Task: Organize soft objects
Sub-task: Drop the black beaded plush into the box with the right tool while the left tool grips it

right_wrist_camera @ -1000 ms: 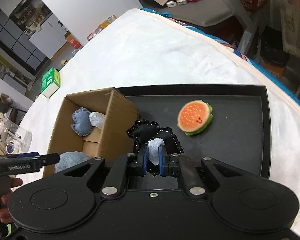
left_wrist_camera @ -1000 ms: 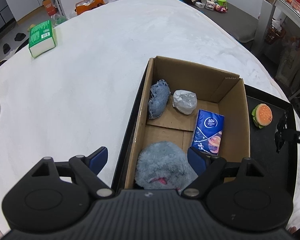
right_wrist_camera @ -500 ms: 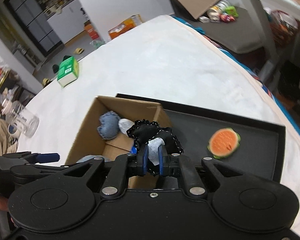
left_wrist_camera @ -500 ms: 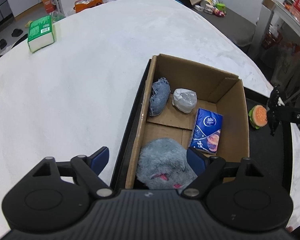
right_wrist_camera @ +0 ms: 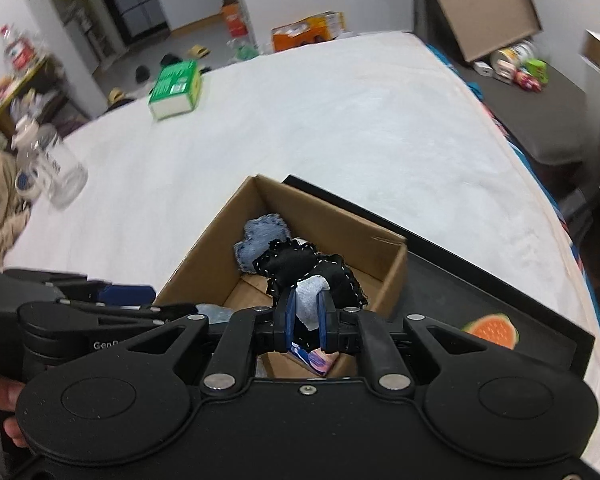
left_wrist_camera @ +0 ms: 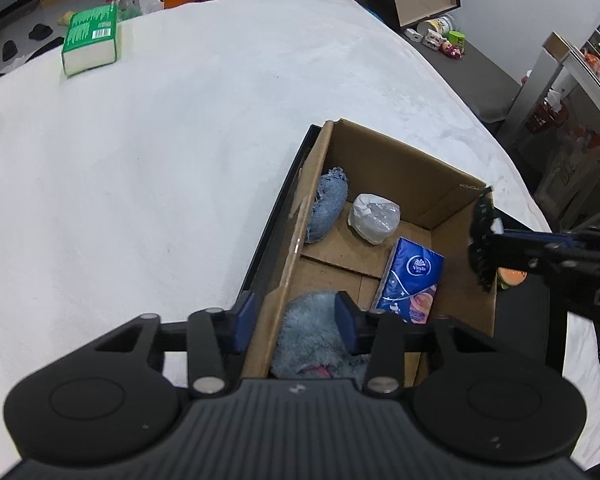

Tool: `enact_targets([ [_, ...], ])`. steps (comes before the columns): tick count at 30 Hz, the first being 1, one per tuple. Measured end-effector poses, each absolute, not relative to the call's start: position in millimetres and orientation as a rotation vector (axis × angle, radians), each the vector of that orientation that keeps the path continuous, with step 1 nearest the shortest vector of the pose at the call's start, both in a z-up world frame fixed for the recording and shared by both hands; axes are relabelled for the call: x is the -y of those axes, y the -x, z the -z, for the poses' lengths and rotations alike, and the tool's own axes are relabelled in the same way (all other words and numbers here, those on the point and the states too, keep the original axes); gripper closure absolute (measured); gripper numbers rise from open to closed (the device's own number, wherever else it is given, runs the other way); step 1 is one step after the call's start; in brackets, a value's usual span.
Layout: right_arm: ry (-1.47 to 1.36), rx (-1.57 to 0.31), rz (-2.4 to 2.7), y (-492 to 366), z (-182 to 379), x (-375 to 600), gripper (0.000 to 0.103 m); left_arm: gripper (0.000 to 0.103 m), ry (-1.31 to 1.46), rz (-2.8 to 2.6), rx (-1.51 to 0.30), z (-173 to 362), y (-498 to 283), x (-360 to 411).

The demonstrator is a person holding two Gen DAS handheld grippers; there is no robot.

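The right gripper (right_wrist_camera: 305,312) has its jaws narrow and clamped on the white tag of a black stitched heart cushion (right_wrist_camera: 300,266), which hangs above the open cardboard box (right_wrist_camera: 208,268); from the left wrist view the same cushion (left_wrist_camera: 482,240) shows at the box's right-hand wall. The left gripper (left_wrist_camera: 296,320) has its jaws closing astride the near left wall of the box, one blue pad outside it and the other inside beside a fluffy grey-blue plush (left_wrist_camera: 312,332); whether the pads press on the cardboard I cannot tell. Deeper in the box lie a blue tissue pack (left_wrist_camera: 412,280), a white crumpled bundle (left_wrist_camera: 374,218) and a denim heart cushion (left_wrist_camera: 328,204), the last leaning on the left wall. The box stands in a black tray (right_wrist_camera: 500,280), and on the tray's bare part to the right rests a burger plush (right_wrist_camera: 492,330). The tray sits on a bench covered with white cloth (left_wrist_camera: 160,160). Far across it lies a green tissue pack (left_wrist_camera: 90,40), and a clear glass jar (right_wrist_camera: 56,176) stands at its left edge in the right wrist view. A hand (right_wrist_camera: 4,396) grips the left gripper's handle
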State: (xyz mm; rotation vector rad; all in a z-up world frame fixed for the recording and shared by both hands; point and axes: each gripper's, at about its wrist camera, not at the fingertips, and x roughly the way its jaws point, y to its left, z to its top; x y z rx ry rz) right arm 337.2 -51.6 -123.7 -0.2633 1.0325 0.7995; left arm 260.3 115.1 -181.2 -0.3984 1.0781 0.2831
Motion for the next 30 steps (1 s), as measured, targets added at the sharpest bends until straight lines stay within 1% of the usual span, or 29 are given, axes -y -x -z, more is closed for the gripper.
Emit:
enact_targets([
  [1,0.28,-1.035,-0.805,-337,126,47,0.091,0.07,0.404,-0.284,-1.079,182,-260,-116],
  [4,0.313,-1.042,-0.82,-336,131,36,0.091,0.074,0.422,-0.289,-1.092,188,-262,-121],
  [11,0.399,-1.068,-0.848,-335,147,13,0.091,0.079,0.434,-0.303,-1.114,199,-264,-127],
  [13,0.416,-1.074,-0.855,-336,151,9,0.091,0.084,0.434,-0.307,-1.12,202,-265,-129],
  [15,0.432,-1.081,-0.858,-337,155,5,0.091,0.086,0.436,-0.315,-1.133,205,-267,-130],
  [16,0.44,-1.082,-0.861,-338,157,3,0.091,0.089,0.447,-0.318,-1.139,208,-268,-132],
  [30,0.572,-1.099,-0.922,-340,186,-21,0.091,0.089,0.499,-0.315,-1.134,215,-266,-138],
])
